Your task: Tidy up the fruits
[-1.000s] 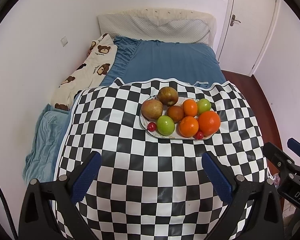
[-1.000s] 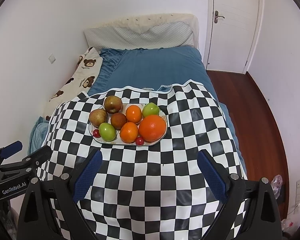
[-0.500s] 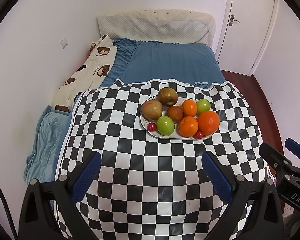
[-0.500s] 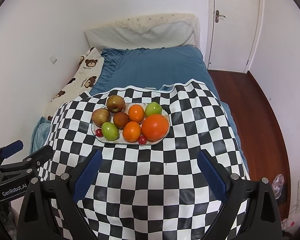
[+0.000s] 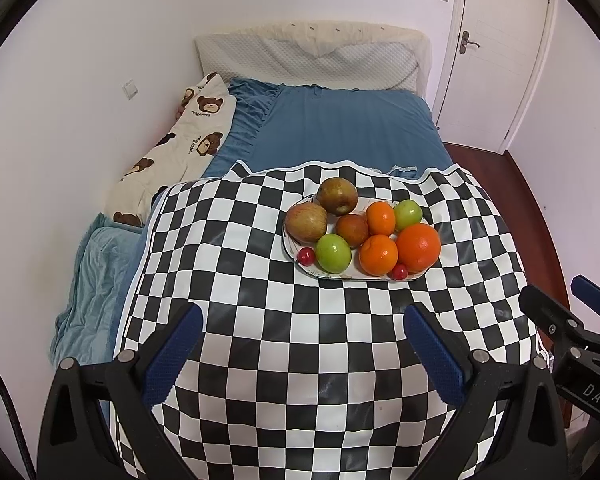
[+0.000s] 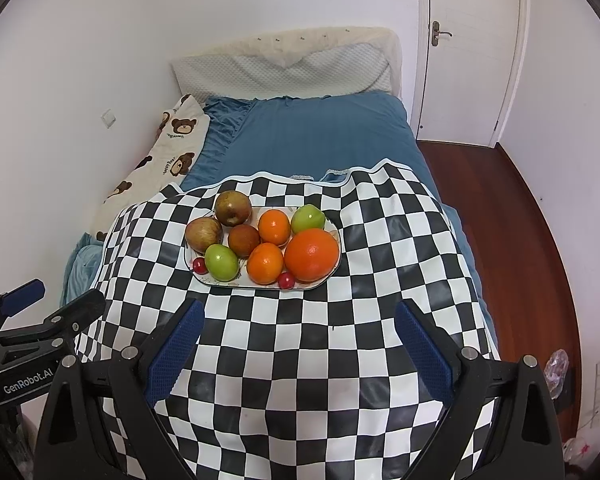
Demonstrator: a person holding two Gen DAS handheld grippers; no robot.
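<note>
Ahead of the wide-apart left gripper [image 5: 302, 344] and right gripper [image 6: 298, 338], round fruits [image 6: 312, 255] look firm, smooth, roll-prone: grasp across widest middle.

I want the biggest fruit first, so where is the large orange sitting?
In the right wrist view, the large orange sits at the plate's right end, touching the smaller orange on its left, with a green apple just behind it.

Place: a home bedroom.
Bed [image 5: 340, 136]: blue sheet, against the white wall.
Pillow [image 5: 312, 60]: cream, quilted, at the head.
Blanket [image 5: 180, 140]: teddy-bear print, along the wall.
Door [image 6: 468, 48]: white, lever handle.
Floor [image 6: 512, 220]: dark red wood.
</note>
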